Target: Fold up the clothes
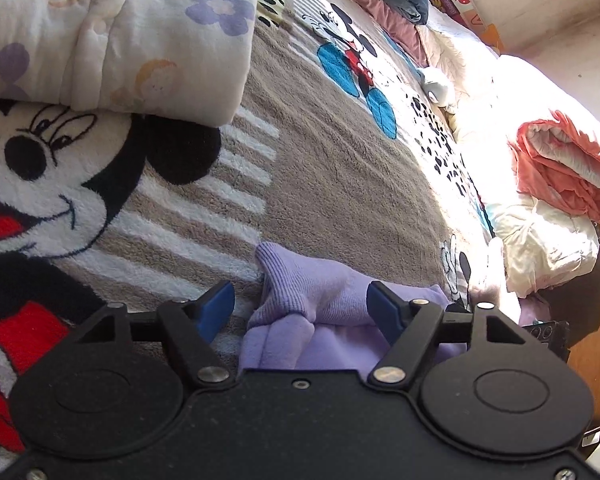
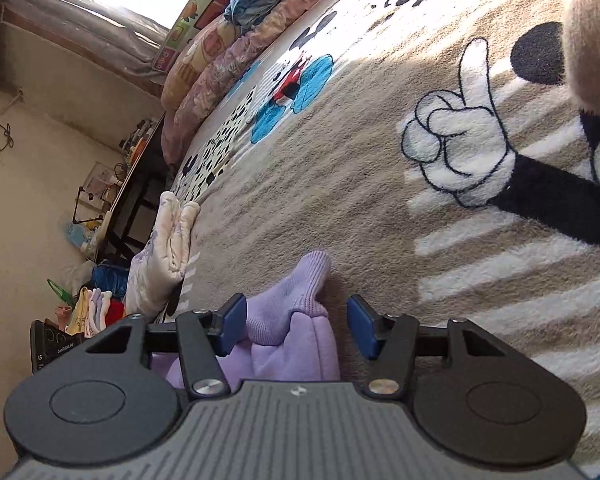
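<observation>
Lilac knit, a top (image 1: 300, 320) lies bunched on the bed's blanket (image 1: 340, 184). Your left claw (image 1: 300, 306) stands part-open astride one ribbed cuff, pads clear of it. Your right claw (image 2: 296, 320) likewise straddles the other cuff (image 2: 300, 292), gripping nothing. I judge the folding barely begun; every fold remains.

Left gripper (image 1: 300, 304) is seen low over a cartoon-mouse blanket (image 1: 332, 184), jaws apart. A lilac garment (image 1: 300, 320) is bunched between the blue pads (image 1: 220, 304); its ribbed cuff (image 1: 278, 276) is pointed away from the camera, and no pad contact is seen. A folded floral quilt (image 1: 120, 32) is laid at upper left, an orange-and-white bundle (image 1: 560, 168) at right.
</observation>
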`<state>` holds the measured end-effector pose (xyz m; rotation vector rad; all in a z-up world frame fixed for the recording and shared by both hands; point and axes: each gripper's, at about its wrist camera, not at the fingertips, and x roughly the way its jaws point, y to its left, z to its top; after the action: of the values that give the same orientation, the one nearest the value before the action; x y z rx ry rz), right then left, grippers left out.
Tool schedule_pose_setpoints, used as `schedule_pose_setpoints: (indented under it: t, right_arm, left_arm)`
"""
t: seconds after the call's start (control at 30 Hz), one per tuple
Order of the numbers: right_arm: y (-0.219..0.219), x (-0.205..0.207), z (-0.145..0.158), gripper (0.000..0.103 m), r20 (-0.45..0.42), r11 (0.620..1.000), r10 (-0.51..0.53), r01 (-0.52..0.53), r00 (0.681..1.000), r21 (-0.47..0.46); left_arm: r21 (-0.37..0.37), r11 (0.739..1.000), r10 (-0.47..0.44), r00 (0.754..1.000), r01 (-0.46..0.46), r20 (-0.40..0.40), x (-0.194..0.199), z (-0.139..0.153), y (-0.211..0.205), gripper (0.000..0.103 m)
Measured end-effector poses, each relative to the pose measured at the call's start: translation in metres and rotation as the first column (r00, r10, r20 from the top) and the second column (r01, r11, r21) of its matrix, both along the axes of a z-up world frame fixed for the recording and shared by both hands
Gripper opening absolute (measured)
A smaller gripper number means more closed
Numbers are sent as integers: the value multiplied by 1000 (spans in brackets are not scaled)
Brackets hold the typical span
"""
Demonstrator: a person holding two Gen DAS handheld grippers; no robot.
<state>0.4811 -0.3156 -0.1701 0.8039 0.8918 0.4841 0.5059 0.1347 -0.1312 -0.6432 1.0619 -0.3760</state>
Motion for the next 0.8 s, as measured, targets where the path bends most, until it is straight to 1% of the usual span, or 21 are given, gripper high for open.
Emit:
schedule_pose_setpoints:
  t: [0.03,0.07,0.1,0.13,0.17,0.2,0.23,0.3,0.33,0.37,0.4,0.5,0.53,0.6,0.67,0.8]
  right_arm:
    - [1,0,1,41,6,1000,0,0,1000,-23]
    - [2,0,2,31,13,999,0,1,1000,-49]
    - [3,-1,3,29,26,998,-7,9,1000,-58]
    - [3,-2,2,21,35,999,-8,9,999,-33]
    - [3,-4,5,17,55,1000,-6,7,998,-19]
    - [3,-7,7,16,76,1000,-5,5,997,-6]
    - [3,-11,11,16,102,1000,-1,1,995,0]
    - [-7,-24,22,15,192,998,-24,14,981,58]
    - [-11,-31,26,15,239,997,-40,22,970,78]
    - [-17,-37,30,15,292,995,-55,27,955,99]
    - [-24,-44,34,15,344,992,-72,31,936,121]
    - [-38,-47,36,14,389,990,-90,41,917,132]
    - [-40,-45,35,14,391,992,-85,41,917,120]
    - [-41,-39,32,14,374,996,-65,36,925,85]
    - [-38,-33,26,13,340,998,-53,42,939,39]
    - [-29,-24,6,13,270,998,-45,56,962,-30]
  left_arm:
    - [6,1000,2,1000,-2,2,1,1,-3,63]
    - [46,999,0,1000,-1,17,0,3,-8,39]
    - [88,996,-7,999,4,35,-1,6,-14,20]
    - [111,994,-26,998,19,61,-4,9,-18,13]
    - [133,991,-46,995,34,90,-7,13,-23,11]
    - [138,989,-81,982,58,168,-14,21,-24,10]
    - [145,986,-115,963,81,245,-22,28,-25,10]
    - [160,981,-167,909,113,382,-36,39,-25,9]
    - [165,979,-185,877,123,443,-43,43,-24,9]
    - [150,980,-185,852,127,489,-48,43,-21,9]
    - [139,983,-172,843,117,509,-49,41,-16,9]
    - [88,992,-121,845,87,521,-45,29,-2,9]
    - [83,993,-114,850,83,514,-42,24,-1,10]
    - [73,995,-100,861,74,499,-38,15,3,10]
    - [63,996,-87,871,64,483,-33,7,7,10]
    - [68,997,-68,913,45,403,-21,-9,9,10]
